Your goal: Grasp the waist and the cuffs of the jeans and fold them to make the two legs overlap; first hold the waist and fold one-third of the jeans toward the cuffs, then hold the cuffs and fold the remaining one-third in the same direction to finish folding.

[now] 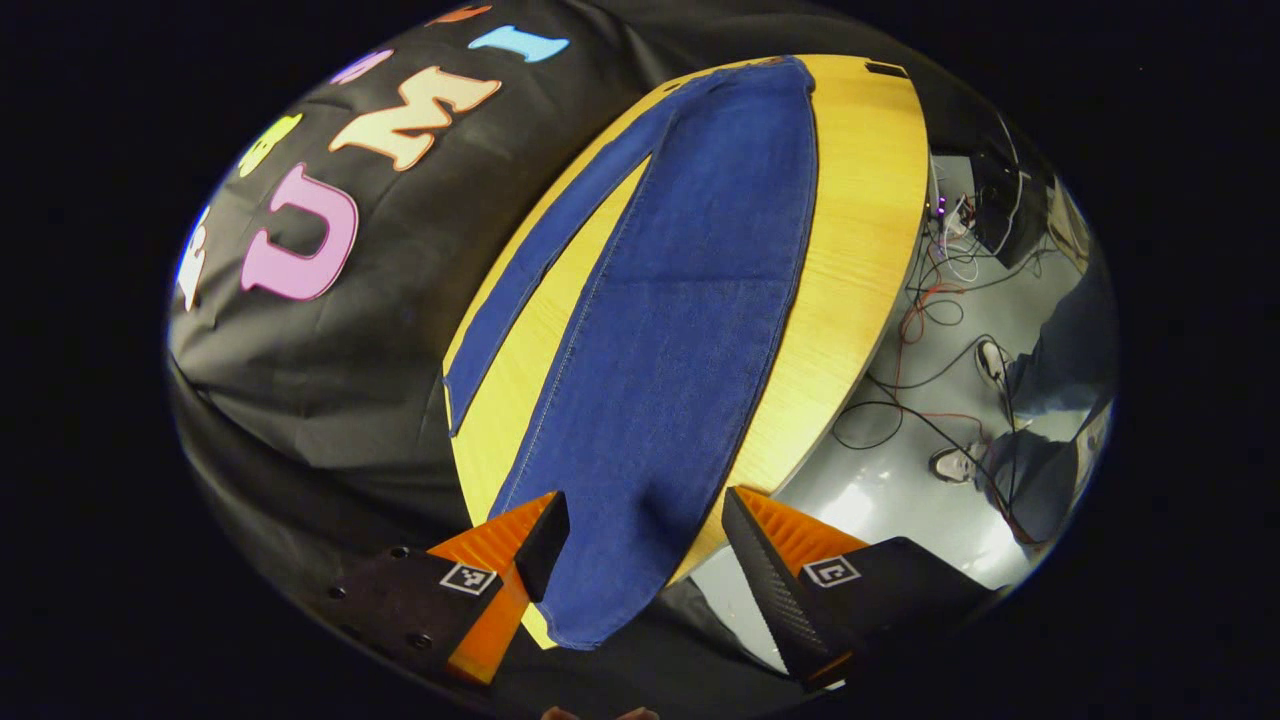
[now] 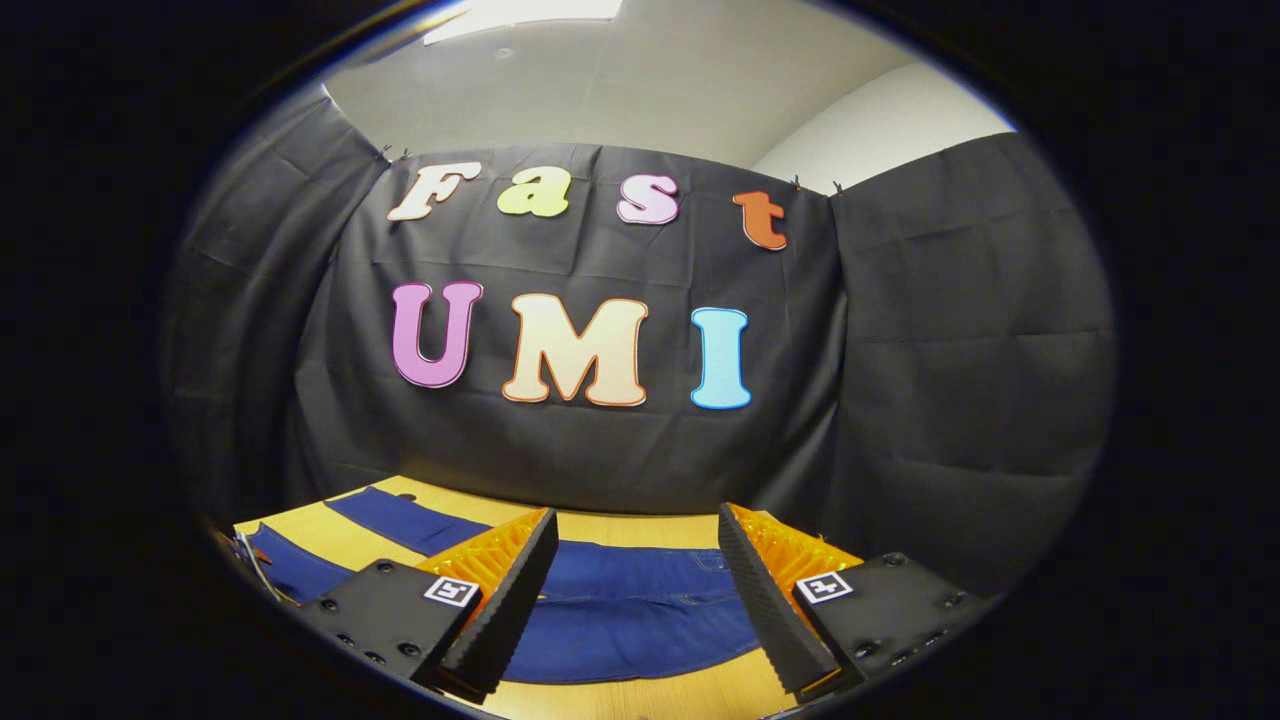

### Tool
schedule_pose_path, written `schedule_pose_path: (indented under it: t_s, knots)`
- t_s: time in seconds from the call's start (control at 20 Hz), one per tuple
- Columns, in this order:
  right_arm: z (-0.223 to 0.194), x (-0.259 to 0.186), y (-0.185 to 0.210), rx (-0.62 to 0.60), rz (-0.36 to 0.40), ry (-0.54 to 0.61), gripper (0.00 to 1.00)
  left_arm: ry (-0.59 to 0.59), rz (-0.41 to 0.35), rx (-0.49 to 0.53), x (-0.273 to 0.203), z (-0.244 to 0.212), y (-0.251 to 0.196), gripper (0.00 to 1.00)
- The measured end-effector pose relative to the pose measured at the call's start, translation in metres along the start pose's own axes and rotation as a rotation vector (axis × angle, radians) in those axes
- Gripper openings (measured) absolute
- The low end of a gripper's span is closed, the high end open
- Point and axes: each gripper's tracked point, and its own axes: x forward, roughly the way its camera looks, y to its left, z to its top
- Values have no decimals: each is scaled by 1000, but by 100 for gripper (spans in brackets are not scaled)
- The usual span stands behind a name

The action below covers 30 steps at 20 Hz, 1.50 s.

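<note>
Blue jeans (image 1: pixel 690 300) lie flat on a yellow wooden table (image 1: pixel 860 200), legs spread in a V. The wider near leg ends in a cuff (image 1: pixel 600 620) hanging at the table's edge, and the other leg (image 1: pixel 540 270) runs along the booth wall. My left gripper (image 1: pixel 640 510) is open above that near cuff end, fingers either side of the leg and apart from it. In the right gripper view the jeans' waist part (image 2: pixel 630 610) lies across the table (image 2: pixel 640 700). My right gripper (image 2: pixel 636 520) hovers open over it, holding nothing.
Beside the table, grey floor (image 1: pixel 900 500) carries tangled cables (image 1: pixel 930 320) and a person's shoes and legs (image 1: pixel 1010 420). A small black item (image 1: pixel 885 68) sits at the table's far corner. Black cloth walls close in the back and side of the table.
</note>
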Motion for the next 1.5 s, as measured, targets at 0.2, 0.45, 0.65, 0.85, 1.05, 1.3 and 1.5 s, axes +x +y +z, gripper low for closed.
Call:
schedule_pose_path:
  t_s: [0.2, 0.45, 0.65, 0.85, 1.05, 1.3, 1.5]
  knots:
    - [-2, 1, 3, -2, -4, 4, 99, -5, -13, 68, 14, 4, 3, 88]
    - [-4, 2, 3, -5, -13, 6, 99, -10, -62, 89, 43, 11, 13, 75]
    - [-8, 5, -6, -21, -26, 17, 99, -15, -114, 97, 48, 12, 3, 27]
    - [-21, 14, -29, -109, -22, 39, 99, 18, -108, 71, 51, 8, 3, 1]
    - [-70, 32, -71, -360, 23, 132, 100, 36, -167, -28, 45, 8, -3, 0]
    - [-160, 38, -115, -651, 147, 292, 99, 108, -196, -75, 43, 8, -3, 0]
    - [-223, 33, -130, -827, 271, 390, 100, 159, -183, -79, 45, 9, -1, 0]
